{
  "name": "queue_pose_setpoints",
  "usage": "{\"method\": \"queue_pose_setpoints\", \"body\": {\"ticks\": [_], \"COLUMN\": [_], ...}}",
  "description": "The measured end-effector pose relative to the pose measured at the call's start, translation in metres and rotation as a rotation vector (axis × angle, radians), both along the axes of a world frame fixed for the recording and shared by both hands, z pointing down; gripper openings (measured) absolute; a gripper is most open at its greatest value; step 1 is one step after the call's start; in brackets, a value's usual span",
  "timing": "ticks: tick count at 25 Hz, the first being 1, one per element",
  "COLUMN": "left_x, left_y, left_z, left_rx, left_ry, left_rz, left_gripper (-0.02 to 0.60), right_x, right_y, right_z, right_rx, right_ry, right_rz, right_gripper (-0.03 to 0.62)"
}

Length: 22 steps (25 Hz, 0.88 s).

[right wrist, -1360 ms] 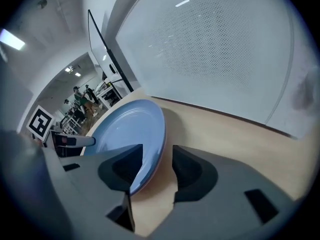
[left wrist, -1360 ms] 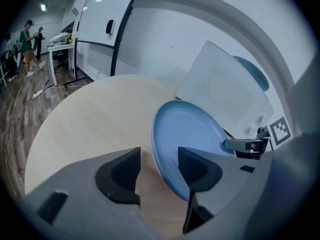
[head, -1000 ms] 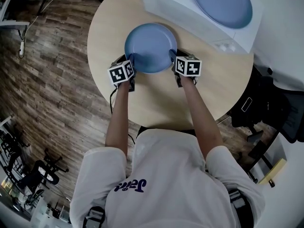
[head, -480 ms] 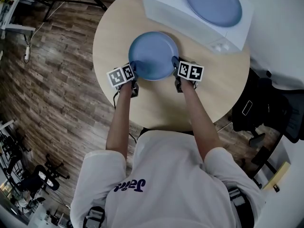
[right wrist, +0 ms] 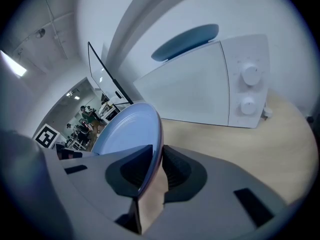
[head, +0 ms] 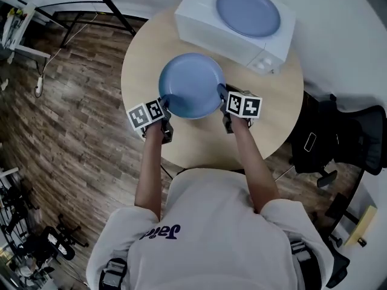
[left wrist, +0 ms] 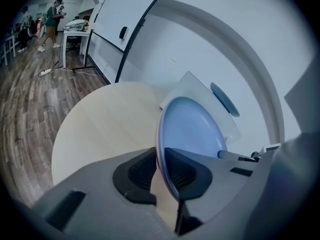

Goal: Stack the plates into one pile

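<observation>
The round blue plate (head: 190, 84) is hanging mid-frame over the pale round wooden table (head: 266, 116). The left gripper (head: 164, 103) and right gripper (head: 222, 95), jaws having just been closing, are clamping opposite rims. I'd say it is being carried. Next it is needing a level set-down on the second blue plate (head: 248, 11) atop the white microwave (head: 202, 26), upper right.

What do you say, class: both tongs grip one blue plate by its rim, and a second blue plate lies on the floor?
The second plate lies on the white microwave, not the floor: see the head view. The left tongs and right tongs, having just closed, do grip the first plate by its rim.
</observation>
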<state>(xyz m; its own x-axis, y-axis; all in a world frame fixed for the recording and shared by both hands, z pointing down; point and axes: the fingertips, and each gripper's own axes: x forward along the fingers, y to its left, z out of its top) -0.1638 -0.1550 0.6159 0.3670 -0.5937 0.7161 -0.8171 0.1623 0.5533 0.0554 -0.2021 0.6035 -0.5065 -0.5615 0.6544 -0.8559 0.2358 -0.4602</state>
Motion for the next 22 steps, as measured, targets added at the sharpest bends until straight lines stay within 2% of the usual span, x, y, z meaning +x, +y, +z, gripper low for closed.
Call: {"method": "queue_pose_setpoints", "body": {"ticks": [8,22], "left_x": [0.022,0.071], "left_y": [-0.011,-0.109], "left_z": [-0.077,-0.193], "left_rx": [0.072,0.285], "left_ry": [-0.002,-0.051], "left_rz": [0.053,0.176], "left_gripper": [0.061,0.061], "right_x": [0.022,0.075], "right_y": [-0.004,-0.071], "right_z": [-0.079,-0.181], "right_rx": [0.071,0.268], "right_ry": [-0.008,-0.041], "right_rz": [0.012,0.093], "right_gripper": [0.072,0.084]}}
